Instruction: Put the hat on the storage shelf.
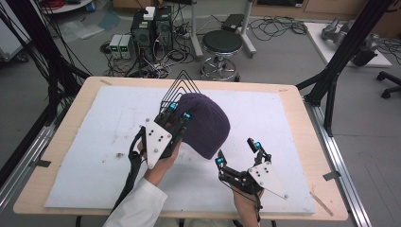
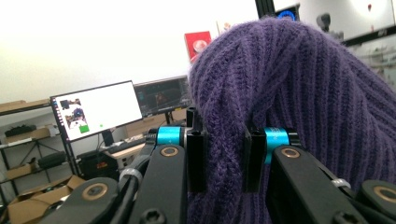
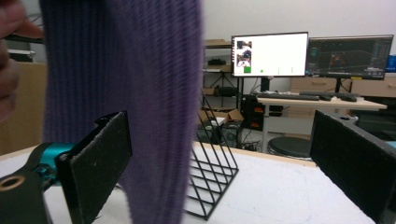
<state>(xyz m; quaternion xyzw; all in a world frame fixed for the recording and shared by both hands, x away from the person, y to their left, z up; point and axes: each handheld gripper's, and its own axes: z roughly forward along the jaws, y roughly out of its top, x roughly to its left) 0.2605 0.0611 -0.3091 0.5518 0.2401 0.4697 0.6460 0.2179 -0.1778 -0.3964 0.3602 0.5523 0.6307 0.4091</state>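
I see the purple beanie (image 1: 205, 124) lifted above the middle of the white mat (image 1: 94, 142), a soft rib-knit dome hanging in folds. My left gripper (image 1: 178, 112) pinches a thick fold of that knit between its nearly closed jaws; its own view shows the ribbing (image 2: 289, 93) bunched tight between the black pads (image 2: 196, 154). My right gripper (image 1: 239, 152) sits low near the table's front edge, jaws spread wide and holding nothing. Its view shows the hat (image 3: 140, 93) draping close before the left pad, with a black wire rack (image 3: 212, 179) of slanted bars standing behind it, which from the high view (image 1: 182, 87) is partly hidden by the hat.
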